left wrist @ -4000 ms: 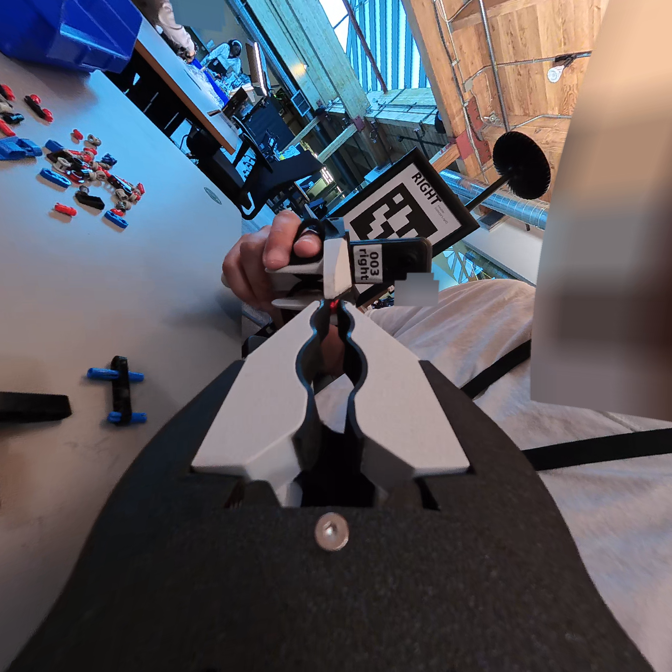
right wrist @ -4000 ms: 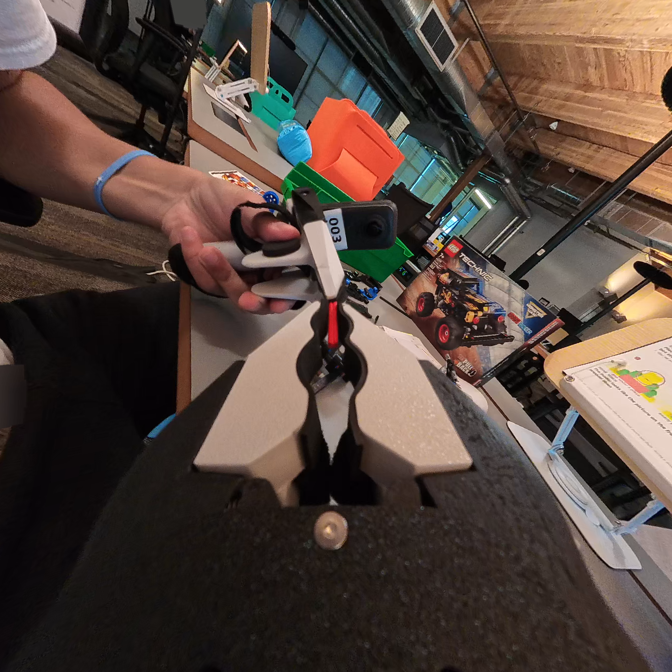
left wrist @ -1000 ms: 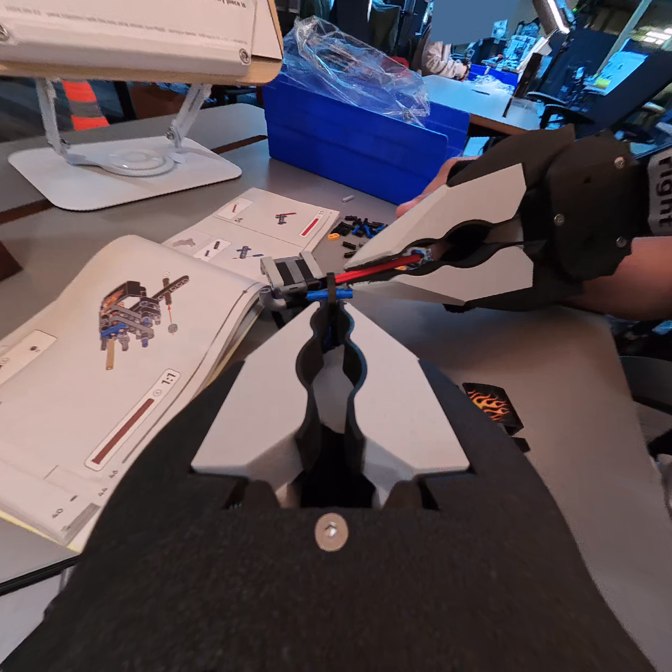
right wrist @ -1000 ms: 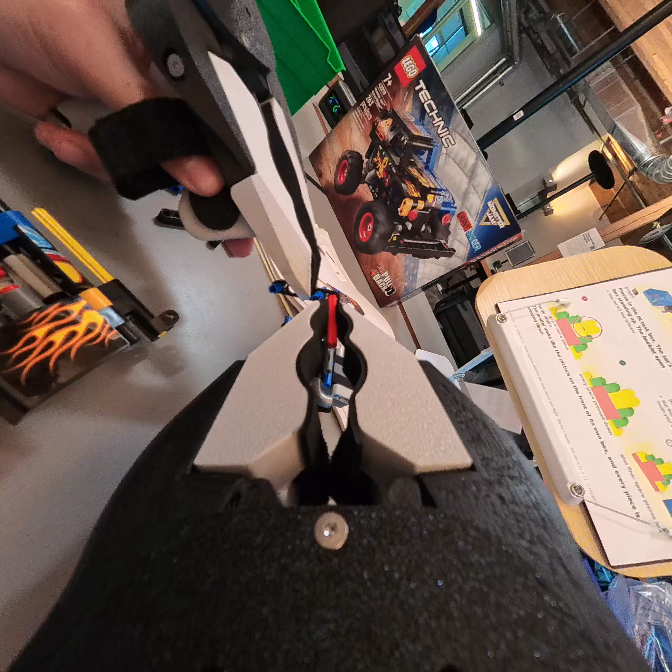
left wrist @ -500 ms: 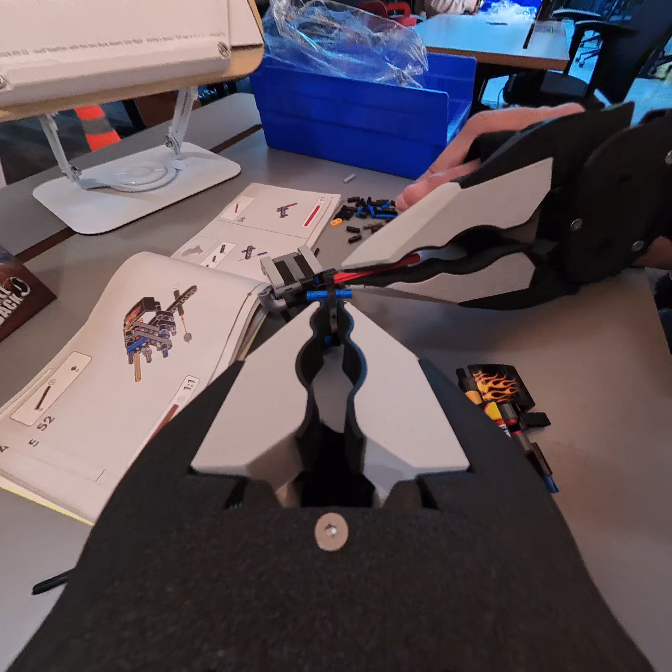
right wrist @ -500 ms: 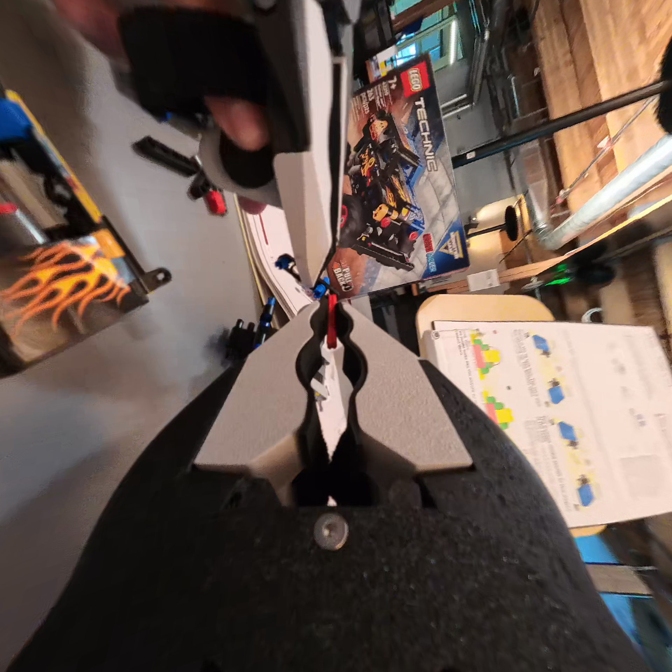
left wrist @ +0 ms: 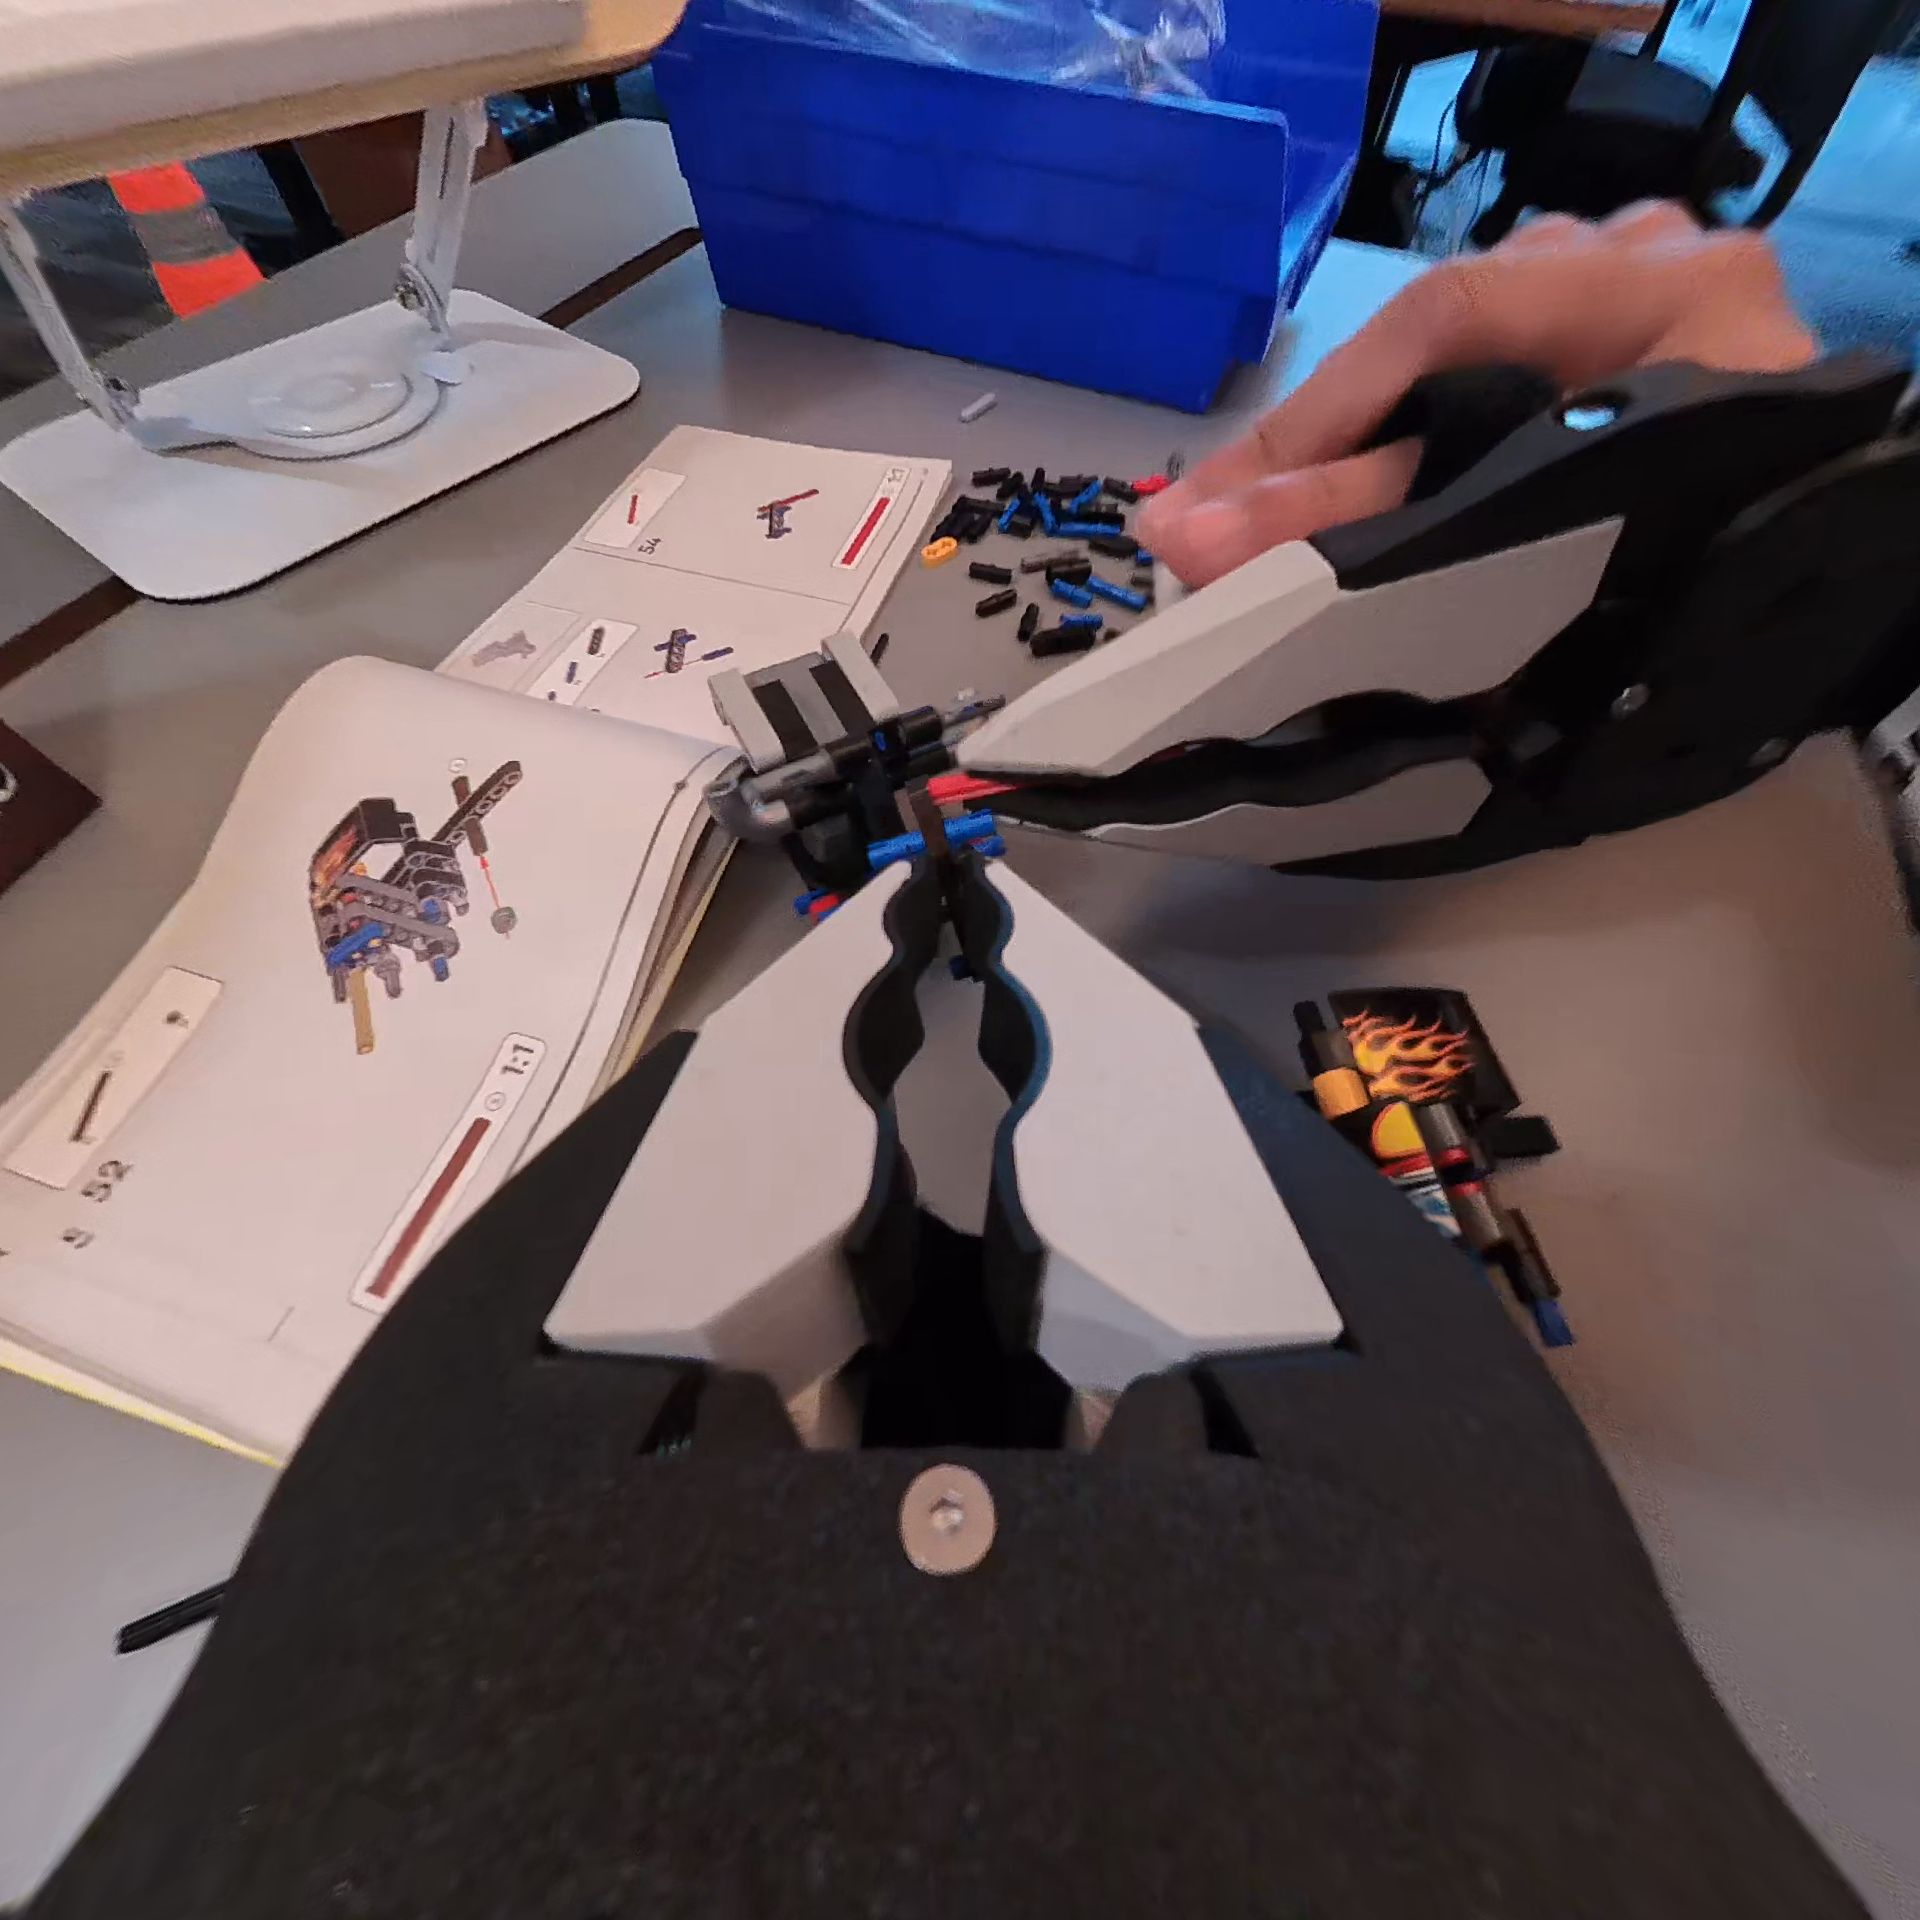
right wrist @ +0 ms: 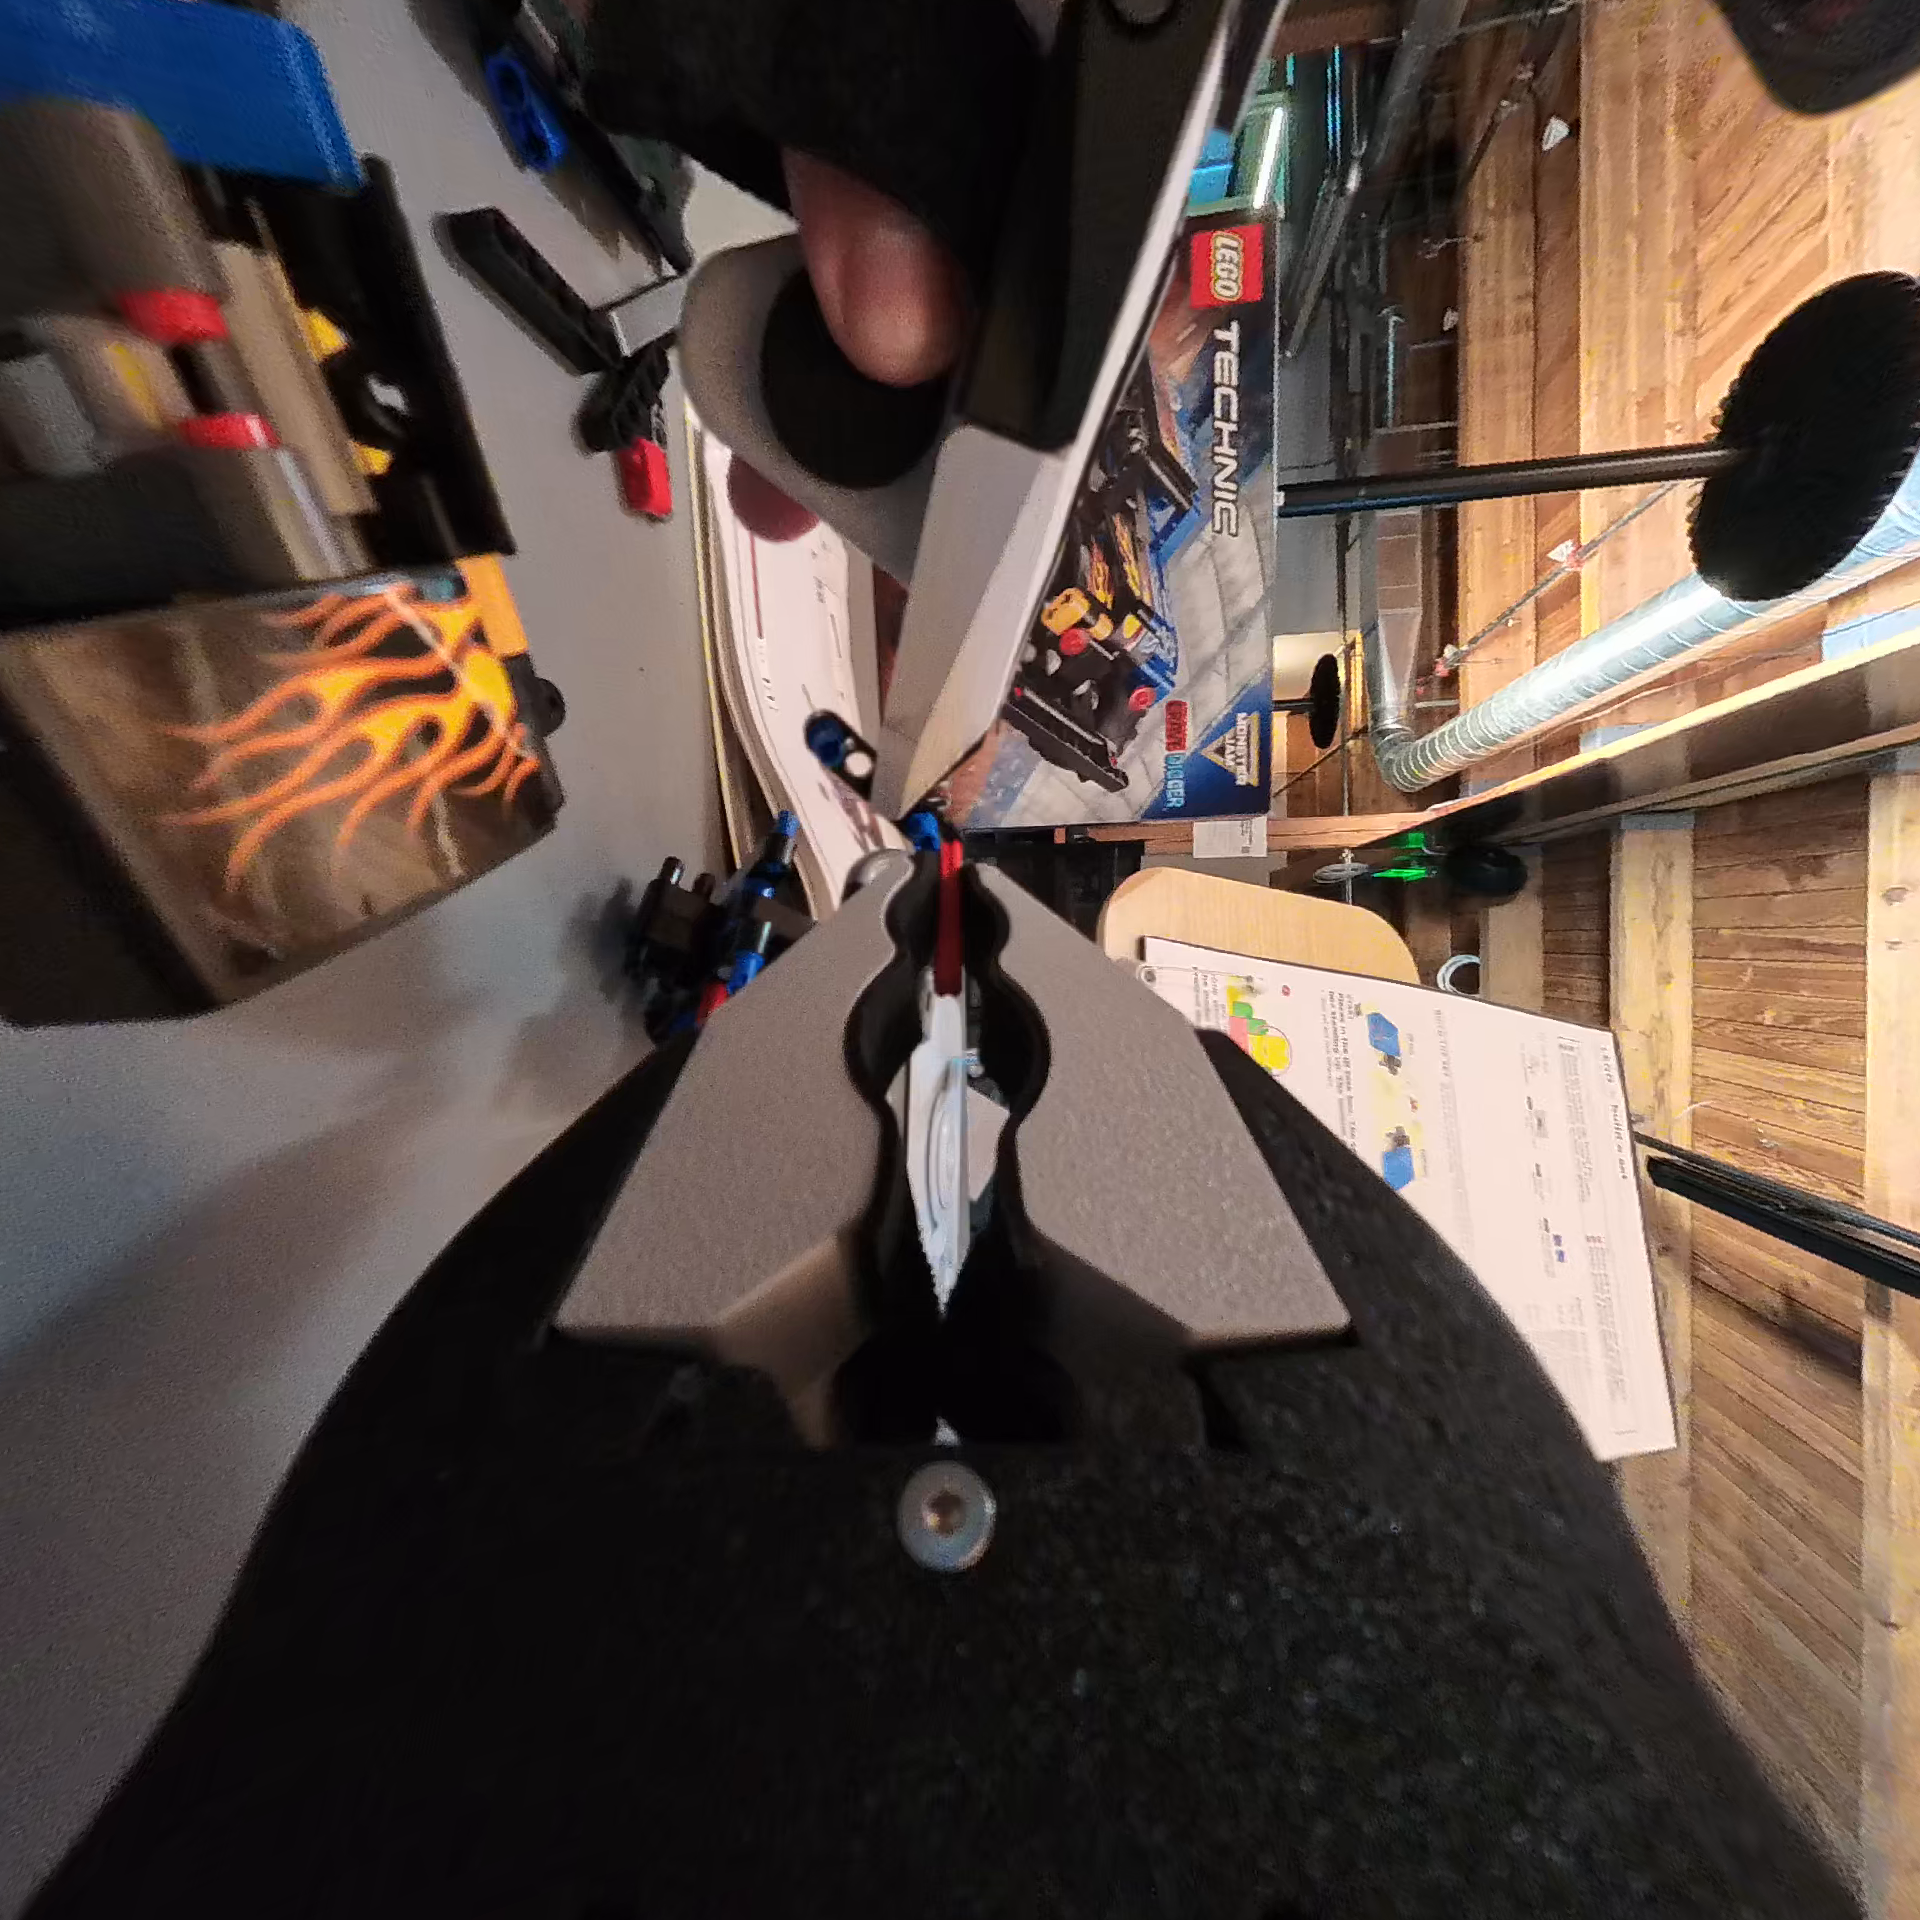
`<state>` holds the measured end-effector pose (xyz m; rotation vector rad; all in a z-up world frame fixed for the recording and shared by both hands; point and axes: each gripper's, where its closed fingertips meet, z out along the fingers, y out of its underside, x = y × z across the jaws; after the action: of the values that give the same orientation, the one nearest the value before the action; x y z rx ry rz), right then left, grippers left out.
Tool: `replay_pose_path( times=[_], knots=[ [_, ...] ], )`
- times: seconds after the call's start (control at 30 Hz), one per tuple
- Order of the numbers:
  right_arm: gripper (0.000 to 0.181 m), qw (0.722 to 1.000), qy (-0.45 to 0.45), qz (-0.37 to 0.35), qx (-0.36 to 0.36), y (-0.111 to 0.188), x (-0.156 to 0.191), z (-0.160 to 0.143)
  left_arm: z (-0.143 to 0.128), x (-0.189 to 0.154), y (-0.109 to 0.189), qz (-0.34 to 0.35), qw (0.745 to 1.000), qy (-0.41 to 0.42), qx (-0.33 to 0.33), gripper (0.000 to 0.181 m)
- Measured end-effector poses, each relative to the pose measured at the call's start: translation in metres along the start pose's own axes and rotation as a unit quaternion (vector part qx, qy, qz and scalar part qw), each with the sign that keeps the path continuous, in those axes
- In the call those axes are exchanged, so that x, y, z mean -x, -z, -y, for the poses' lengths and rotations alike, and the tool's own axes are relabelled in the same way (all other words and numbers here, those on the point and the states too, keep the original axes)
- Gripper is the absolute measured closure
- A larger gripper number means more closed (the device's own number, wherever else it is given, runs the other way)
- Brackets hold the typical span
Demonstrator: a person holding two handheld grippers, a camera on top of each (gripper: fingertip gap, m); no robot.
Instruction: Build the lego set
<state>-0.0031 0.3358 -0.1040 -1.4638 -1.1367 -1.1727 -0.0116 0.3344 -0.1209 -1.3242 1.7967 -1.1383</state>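
My left gripper (left wrist: 940, 868) is shut on a small black beam with blue pins (left wrist: 935, 836) and holds it just above the table. My right gripper (left wrist: 971, 777) comes in from the right, shut on a thin red axle (left wrist: 951, 792) whose tip meets the beam. A grey and black sub-assembly (left wrist: 810, 717) lies just behind them, at the booklet's edge. In the right wrist view, my right gripper (right wrist: 945, 873) is shut on the red axle (right wrist: 948, 920). There the left gripper (right wrist: 906, 798) reaches down from above, tip to tip.
An open instruction booklet (left wrist: 364, 935) lies at the left. A blue bin (left wrist: 987, 208) stands behind a pile of small pins (left wrist: 1049, 540). A flame-printed assembly (left wrist: 1403, 1070) lies at the right. A white stand base (left wrist: 312, 416) is at the back left, and the set's box (right wrist: 1174, 540) stands beyond. My left and right fingertips are right by each other.
Both grippers came down from in front of the person to just above the table by the booklet. In the last half second the right gripper rolled further, with the axle tip staying at the beam.
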Motion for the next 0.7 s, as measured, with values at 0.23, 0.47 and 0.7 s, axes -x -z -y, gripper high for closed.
replay_pose_path(
  times=[0.23,0.47,0.7],
  knots=[
    [0.179,1.000,0.012,0.017,-0.023,0.006,0.006,0.003,-0.008,-0.005,0.000,0.027,0.993,-0.108,0.048,0.178],
    [0.179,0.999,0.015,0.023,-0.023,0.006,0.009,0.004,-0.010,-0.006,0.001,0.048,0.984,-0.160,0.068,0.178],
    [0.179,0.999,0.047,0.011,-0.016,0.005,0.014,0.004,-0.015,-0.008,-0.001,0.030,0.987,-0.143,0.070,0.178]
  ],
)
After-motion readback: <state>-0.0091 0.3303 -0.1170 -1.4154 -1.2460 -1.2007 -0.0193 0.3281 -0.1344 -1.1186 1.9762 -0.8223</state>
